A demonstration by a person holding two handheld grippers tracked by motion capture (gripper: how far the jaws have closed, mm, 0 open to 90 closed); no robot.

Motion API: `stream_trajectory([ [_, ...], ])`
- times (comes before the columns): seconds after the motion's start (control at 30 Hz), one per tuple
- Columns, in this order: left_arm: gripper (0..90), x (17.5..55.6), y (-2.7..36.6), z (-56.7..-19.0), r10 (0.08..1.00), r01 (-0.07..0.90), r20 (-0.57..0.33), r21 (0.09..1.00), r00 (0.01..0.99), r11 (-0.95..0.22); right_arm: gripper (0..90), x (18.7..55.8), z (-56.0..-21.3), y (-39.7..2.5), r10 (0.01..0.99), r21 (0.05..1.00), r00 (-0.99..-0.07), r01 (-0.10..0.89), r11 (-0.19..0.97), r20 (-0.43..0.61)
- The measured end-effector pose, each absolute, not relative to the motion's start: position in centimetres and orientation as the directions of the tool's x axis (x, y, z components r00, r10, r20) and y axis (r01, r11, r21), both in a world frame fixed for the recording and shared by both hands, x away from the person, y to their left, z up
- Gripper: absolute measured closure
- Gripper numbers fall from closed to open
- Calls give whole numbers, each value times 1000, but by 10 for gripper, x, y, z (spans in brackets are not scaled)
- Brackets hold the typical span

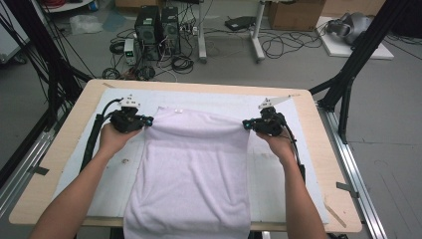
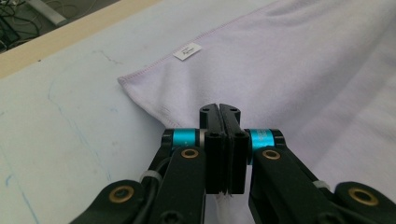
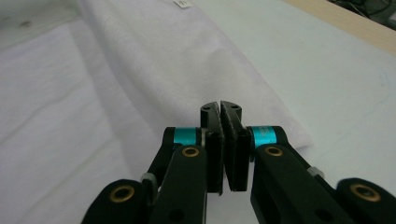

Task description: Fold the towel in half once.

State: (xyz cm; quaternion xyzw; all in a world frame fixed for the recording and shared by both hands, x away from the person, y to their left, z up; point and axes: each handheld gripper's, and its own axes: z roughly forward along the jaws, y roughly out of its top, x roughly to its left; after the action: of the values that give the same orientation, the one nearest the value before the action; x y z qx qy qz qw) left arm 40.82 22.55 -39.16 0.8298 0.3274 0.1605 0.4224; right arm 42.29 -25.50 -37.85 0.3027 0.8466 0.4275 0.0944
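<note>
The pale lilac towel (image 1: 191,169) lies mid-table, its near end hanging over the 6 o'clock edge; the left gripper (image 1: 147,120) at 10 o'clock and the right gripper (image 1: 246,125) at 2 o'clock have jaws pinched onto its far corners

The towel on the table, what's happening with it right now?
A person is working a pale lilac towel on a covered table, one gripper in each hand. The left gripper is shut on the towel's left edge near the far end, and the right gripper looks shut on its right edge. The towel lies lengthwise, its near end hanging over the table's front edge. A small white label sits by the far hem.
</note>
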Motion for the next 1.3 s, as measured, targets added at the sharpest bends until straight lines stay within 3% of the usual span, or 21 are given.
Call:
stream_trajectory([
  [0.27, 875, 341, 237, -423, 620, 412, -28, 770, 784, -486, 865, 359, -408, -257, 519, 737, -839, 453, 502, 161],
  [0.37, 719, 335, 240, -430, 609, 431, -45, 747, 792, -506, 737, 352, -417, -259, 504, 723, -849, 449, 525, 161],
  [0.43, 639, 339, 242, -427, 617, 430, -56, 766, 785, -478, 638, 353, -414, -263, 516, 748, -840, 449, 489, 167],
  [0.53, 550, 351, 241, -417, 639, 438, -80, 793, 765, -424, 570, 362, -405, -267, 546, 776, -825, 436, 456, 143],
  [0.63, 560, 368, 237, -411, 661, 449, -90, 801, 745, -396, 539, 378, -399, -265, 574, 775, -810, 436, 457, 117],
  [0.77, 656, 397, 229, -411, 669, 469, -103, 790, 736, -396, 523, 402, -403, -257, 608, 765, -786, 461, 450, 117],
  [0.9, 633, 424, 215, -418, 692, 496, -90, 763, 716, -414, 509, 421, -418, -246, 627, 707, -772, 498, 501, 99],
  [1.0, 543, 440, 209, -427, 734, 521, -44, 734, 677, -436, 509, 428, -429, -245, 644, 686, -759, 521, 509, 99],
  [1.07, 531, 446, 208, -436, 748, 547, -36, 705, 663, -451, 533, 430, -437, -244, 646, 666, -756, 537, 518, 106],
  [1.13, 581, 446, 208, -439, 743, 536, -30, 712, 669, -453, 609, 428, -438, -241, 657, 671, -750, 526, 523, 75],
  [1.23, 841, 443, 204, -437, 716, 520, -27, 707, 698, -480, 834, 427, -438, -240, 632, 672, -770, 511, 536, 82],
  [1.3, 861, 441, 201, -435, 711, 509, -4, 702, 703, -499, 864, 427, -438, -240, 629, 668, -771, 521, 532, 100],
])
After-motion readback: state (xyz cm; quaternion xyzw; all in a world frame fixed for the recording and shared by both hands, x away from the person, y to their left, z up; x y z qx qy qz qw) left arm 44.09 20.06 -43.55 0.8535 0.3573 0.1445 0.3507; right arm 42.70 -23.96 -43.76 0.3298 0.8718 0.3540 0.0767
